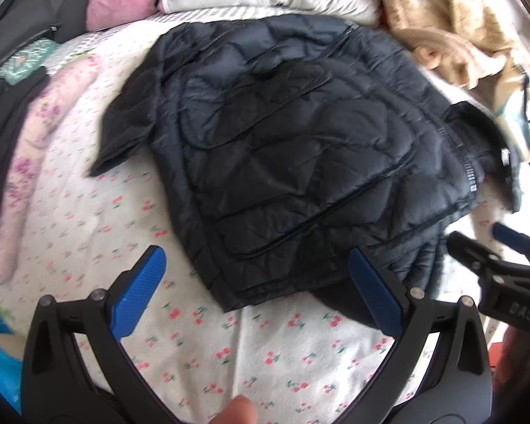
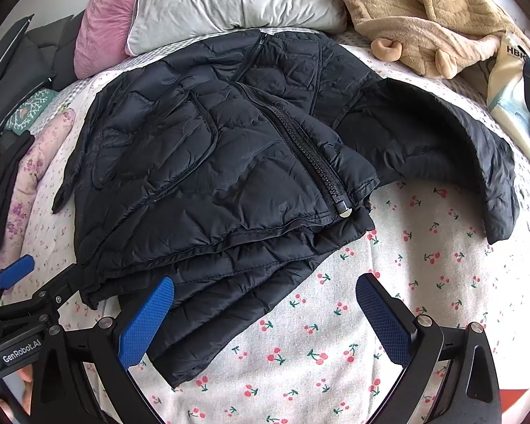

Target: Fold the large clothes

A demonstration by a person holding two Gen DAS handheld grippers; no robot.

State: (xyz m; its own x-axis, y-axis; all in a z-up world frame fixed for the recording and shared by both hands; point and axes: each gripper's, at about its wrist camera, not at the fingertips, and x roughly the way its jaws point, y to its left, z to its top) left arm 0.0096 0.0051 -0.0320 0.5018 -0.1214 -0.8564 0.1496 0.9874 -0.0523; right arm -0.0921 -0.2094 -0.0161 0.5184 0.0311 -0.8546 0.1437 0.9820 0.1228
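A black quilted puffer jacket [image 1: 286, 148] lies partly folded on a bed with a cherry-print sheet [image 1: 265, 349]. In the right wrist view the jacket [image 2: 208, 162] shows its zipper [image 2: 300, 145], and one sleeve [image 2: 452, 148] stretches out to the right. My left gripper [image 1: 254, 282] is open and empty, just in front of the jacket's near hem. My right gripper [image 2: 265, 318] is open and empty, its left pad over the jacket's lower layers. The right gripper also shows at the right edge of the left wrist view [image 1: 494, 247].
A white pillow [image 2: 229, 0] and a pink pillow [image 2: 102, 24] lie at the head of the bed. A tan fleece robe [image 2: 434, 17] and a printed tote bag [image 2: 519, 99] lie at the right. Pink floral fabric [image 2: 28, 176] and dark clothes [image 2: 3, 190] lie at the left.
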